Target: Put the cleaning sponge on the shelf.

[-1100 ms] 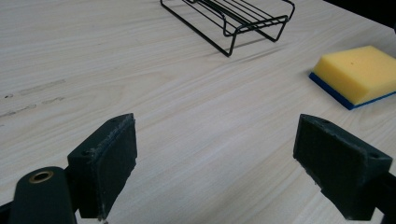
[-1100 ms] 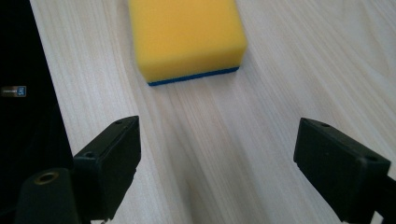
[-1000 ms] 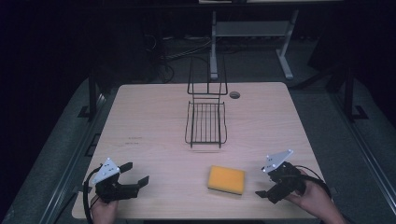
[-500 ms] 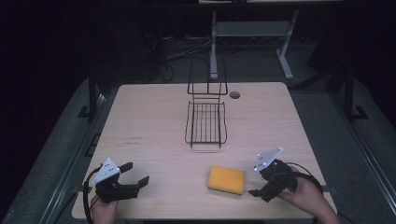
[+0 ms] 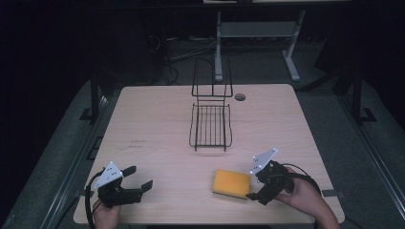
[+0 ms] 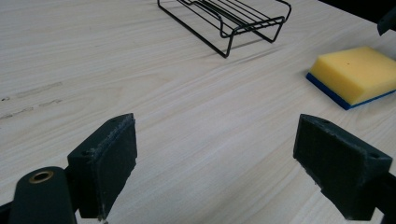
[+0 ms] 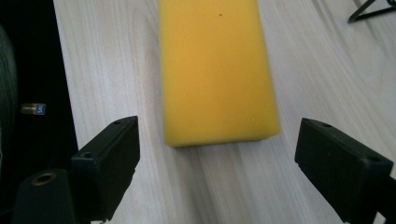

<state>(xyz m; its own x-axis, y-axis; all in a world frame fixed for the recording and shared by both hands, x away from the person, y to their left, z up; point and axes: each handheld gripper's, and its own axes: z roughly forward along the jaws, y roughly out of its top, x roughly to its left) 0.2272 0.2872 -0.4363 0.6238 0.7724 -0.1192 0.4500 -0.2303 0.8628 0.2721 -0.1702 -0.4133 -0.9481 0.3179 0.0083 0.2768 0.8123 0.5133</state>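
A yellow sponge with a blue underside lies flat near the table's front edge, right of centre. My right gripper is open just to its right, jaws pointing at it. In the right gripper view the sponge lies just ahead of the gap, its near end about level with the jaw tips of the right gripper. My left gripper is open at the front left corner with nothing between its jaws. From the left gripper the sponge appears off to the right.
A black wire rack with an upright back stands at the middle of the wooden table; the same rack is far ahead in the left gripper view. A round cable hole sits behind it. The floor around is dark.
My right gripper has moved left along the front edge and now stands right beside the sponge. The left gripper, sponge and rack have not moved.
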